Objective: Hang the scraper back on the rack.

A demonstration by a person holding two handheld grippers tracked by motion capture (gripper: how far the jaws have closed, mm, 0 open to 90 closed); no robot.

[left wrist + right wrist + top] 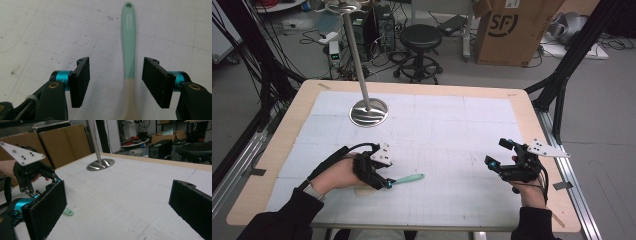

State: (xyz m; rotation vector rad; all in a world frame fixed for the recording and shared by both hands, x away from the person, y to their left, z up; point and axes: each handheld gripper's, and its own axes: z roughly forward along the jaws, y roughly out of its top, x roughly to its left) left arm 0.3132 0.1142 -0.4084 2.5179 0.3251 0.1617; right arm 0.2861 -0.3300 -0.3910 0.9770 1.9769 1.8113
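Observation:
A spoon with a mint-green handle (409,178) and a pale beige lower part lies flat on the white gridded mat (452,130) near the table's front left. My left gripper (387,184) is low over it. In the left gripper view the spoon (128,37) runs up between the two pads, nearer the right one, with a gap on each side, so the left gripper (116,75) is open. My right gripper (495,152) is held at the front right, open and empty (117,202). Its view shows the spoon's tip (68,212) and the left gripper (45,186).
A metal pole on a round shiny base (368,112) stands at the mat's back left, also in the right gripper view (100,164). Beyond the table's wooden edge (422,89) are a black stool (420,37), a cardboard box (512,30) and cables.

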